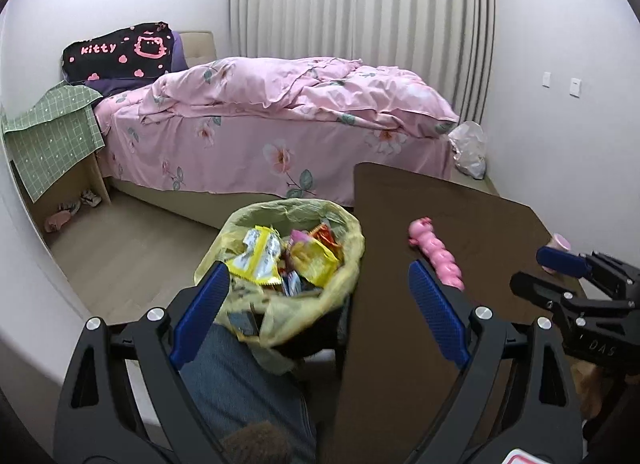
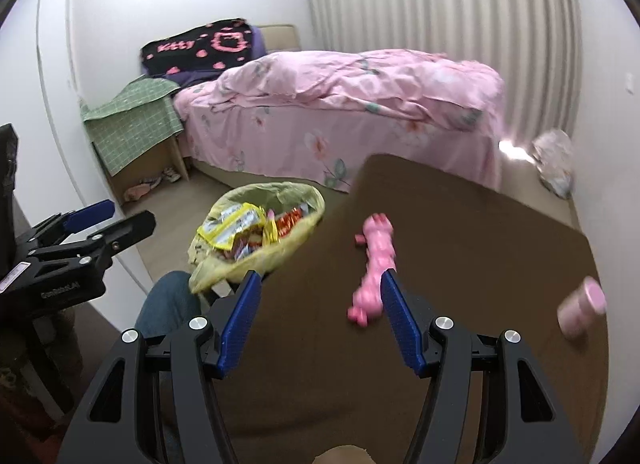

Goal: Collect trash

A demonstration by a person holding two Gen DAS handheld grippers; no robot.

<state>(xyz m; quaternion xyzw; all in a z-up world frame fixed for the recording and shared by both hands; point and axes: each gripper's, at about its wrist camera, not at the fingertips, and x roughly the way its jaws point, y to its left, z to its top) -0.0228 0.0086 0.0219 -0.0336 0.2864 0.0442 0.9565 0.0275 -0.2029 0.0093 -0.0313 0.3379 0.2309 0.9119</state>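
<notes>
Both tongs gape empty, left tongs [image 1: 316, 296] above the bin rim, right tongs [image 2: 318, 316] over the brown worktop [image 2: 480, 224]. Wrappers [image 1: 260, 256] sit heaped in the yellow-lined bin [image 1: 352, 248] beside the worktop: light, crinkly, slippery foil, likely best pinched at a flat edge. Pink toy [image 2: 372, 264] and pink cup [image 2: 582, 308] lie on the worktop; rigid, graspable mid-body.

The bed [image 1: 280, 136] wears pink bedding with a flower print, and a black pillow [image 1: 120, 52] on it carries pink lettering and hearts. Yellow and red wrappers [image 1: 288, 256] fill a pale yellow bin bag [image 1: 336, 288], a pink toy [image 1: 436, 256] lies on the dark brown table [image 1: 460, 192], and a green checked cloth [image 1: 52, 132] drapes the nightstand.
</notes>
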